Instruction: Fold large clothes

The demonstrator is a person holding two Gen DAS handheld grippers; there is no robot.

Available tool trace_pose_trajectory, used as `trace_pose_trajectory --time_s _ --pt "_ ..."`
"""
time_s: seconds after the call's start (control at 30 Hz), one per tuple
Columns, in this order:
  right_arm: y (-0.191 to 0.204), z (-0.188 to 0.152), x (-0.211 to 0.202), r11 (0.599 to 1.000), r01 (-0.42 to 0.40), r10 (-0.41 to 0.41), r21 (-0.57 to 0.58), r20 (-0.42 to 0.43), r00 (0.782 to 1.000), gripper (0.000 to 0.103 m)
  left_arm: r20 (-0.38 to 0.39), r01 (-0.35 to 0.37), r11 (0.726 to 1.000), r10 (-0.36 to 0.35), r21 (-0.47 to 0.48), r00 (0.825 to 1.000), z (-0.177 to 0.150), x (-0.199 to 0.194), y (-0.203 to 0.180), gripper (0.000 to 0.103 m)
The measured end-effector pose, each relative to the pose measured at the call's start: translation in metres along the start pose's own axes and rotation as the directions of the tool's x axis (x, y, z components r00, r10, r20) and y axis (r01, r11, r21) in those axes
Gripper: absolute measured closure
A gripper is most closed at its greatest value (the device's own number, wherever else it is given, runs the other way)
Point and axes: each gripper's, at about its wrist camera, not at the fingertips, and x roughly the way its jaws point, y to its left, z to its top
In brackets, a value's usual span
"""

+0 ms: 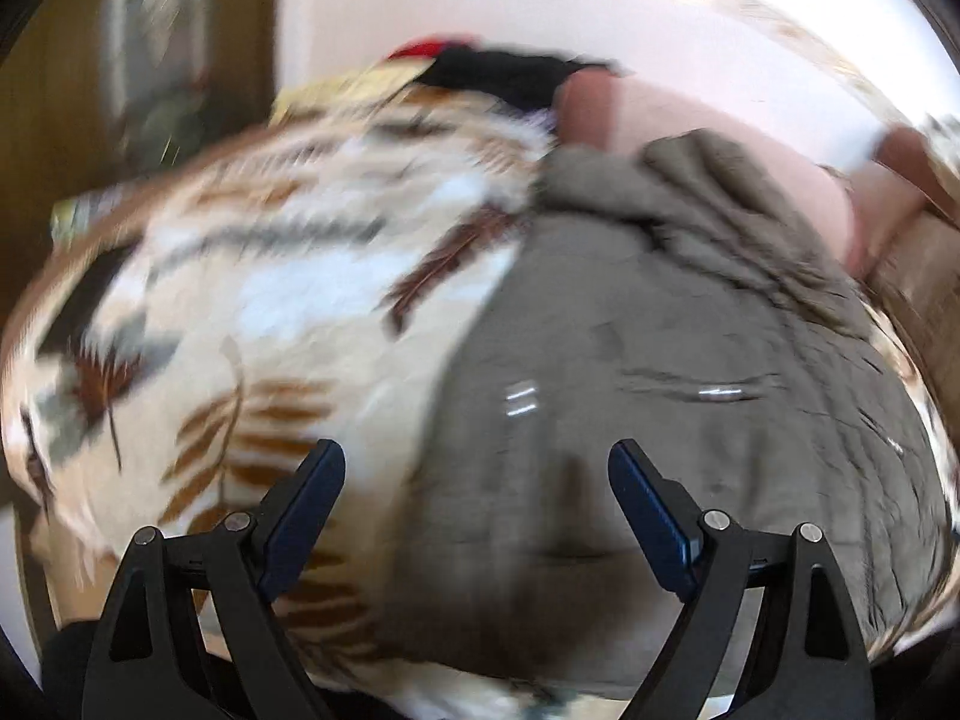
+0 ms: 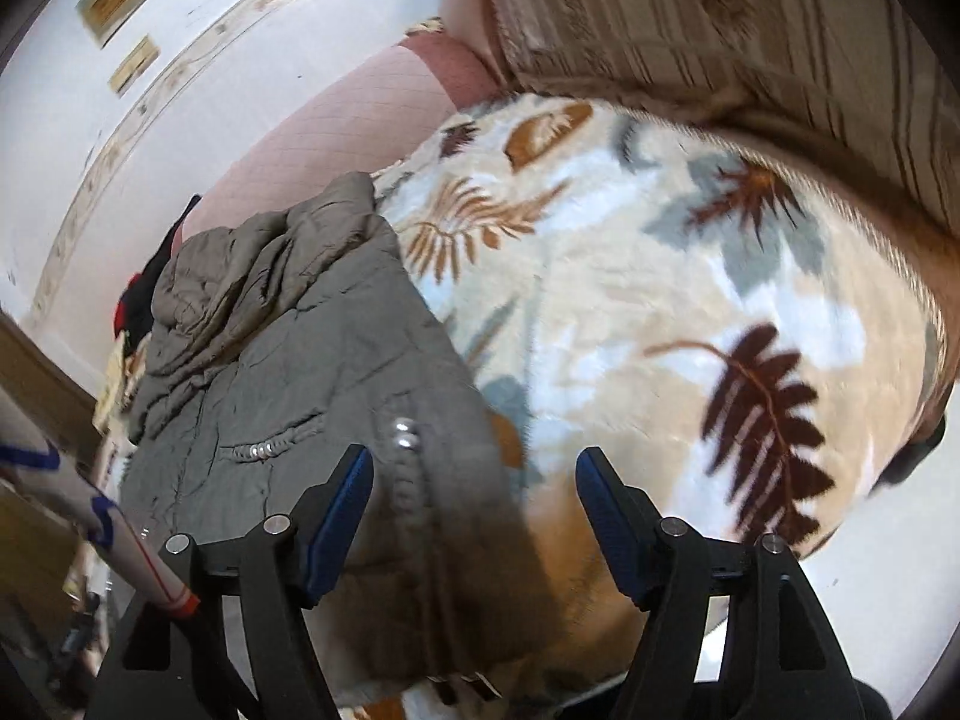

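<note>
Both claws, left (image 1: 477, 480) and right (image 2: 474, 486), are hanging released, gripping nothing. Jacket (image 2: 288, 360) is lying on the blanket (image 2: 660, 276), hood at 12 o'clock. Pinch the hem corners, then fold evenly.

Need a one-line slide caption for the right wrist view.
Open right tool hovers over the edge of a grey-brown jacket spread on a leaf-print blanket.

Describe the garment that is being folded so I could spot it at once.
Find the fluffy leaf-patterned blanket covering the bed. Lying on it, on the side toward the pink quilted cover, is a grey-brown padded jacket. Its plain dull colour, crumpled hood and shiny silver pocket trim set it apart from the patterned blanket.
</note>
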Motion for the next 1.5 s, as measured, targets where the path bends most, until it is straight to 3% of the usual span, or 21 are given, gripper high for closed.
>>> trace_pose_trajectory --time_s 0.13,0.47,0.6,0.67,0.73,0.87,0.97,1.07,1.27,1.5 --pt "-0.016 -0.003 -0.002 0.996 -0.053 0.054 0.067 -0.020 0.998 0.028 -0.086 0.056 0.990 -0.067 -0.131 0.994 -0.005 0.017 0.018 0.014" --pt "-0.008 -0.023 0.019 0.981 -0.145 0.160 0.130 -0.115 0.980 0.028 -0.085 0.110 0.982 -0.124 -0.154 0.989 -0.022 0.009 0.010 0.014" --pt "0.013 -0.044 0.015 0.981 -0.172 0.181 0.087 -0.111 0.977 0.028 -0.090 0.138 0.979 -0.153 -0.148 0.984 -0.034 0.003 -0.001 0.014" --pt "0.028 -0.065 0.022 0.967 -0.233 0.247 0.101 -0.173 0.953 0.028 -0.095 0.165 0.978 -0.178 -0.131 0.979 -0.041 -0.001 -0.012 0.014" --pt "0.045 -0.077 0.018 0.974 -0.224 0.227 0.038 -0.149 0.962 0.027 -0.099 0.185 0.977 -0.195 -0.106 0.976 -0.045 -0.002 -0.022 0.014" --pt "0.073 -0.071 0.010 0.959 -0.272 0.263 -0.076 -0.109 0.959 0.037 -0.078 0.204 0.978 -0.207 -0.039 0.975 -0.047 -0.008 -0.041 0.019" --pt "0.087 -0.075 0.017 0.959 -0.242 0.228 -0.146 -0.108 0.968 0.047 -0.046 0.152 0.988 -0.151 0.023 0.987 -0.045 -0.009 -0.053 0.034" --pt "0.087 -0.080 0.035 0.972 -0.173 0.149 -0.162 -0.151 0.977 0.060 -0.056 0.082 0.993 -0.077 0.087 0.995 -0.049 0.001 -0.062 0.037" --pt "0.102 -0.088 0.038 0.951 -0.086 0.055 -0.297 -0.112 0.992 0.060 0.010 -0.017 0.978 0.015 0.209 1.000 -0.053 0.001 -0.079 0.036" --pt "0.105 -0.088 0.042 0.945 -0.077 0.044 -0.317 -0.111 0.993 0.059 0.018 -0.033 0.974 0.030 0.225 0.999 -0.054 0.002 -0.079 0.036"
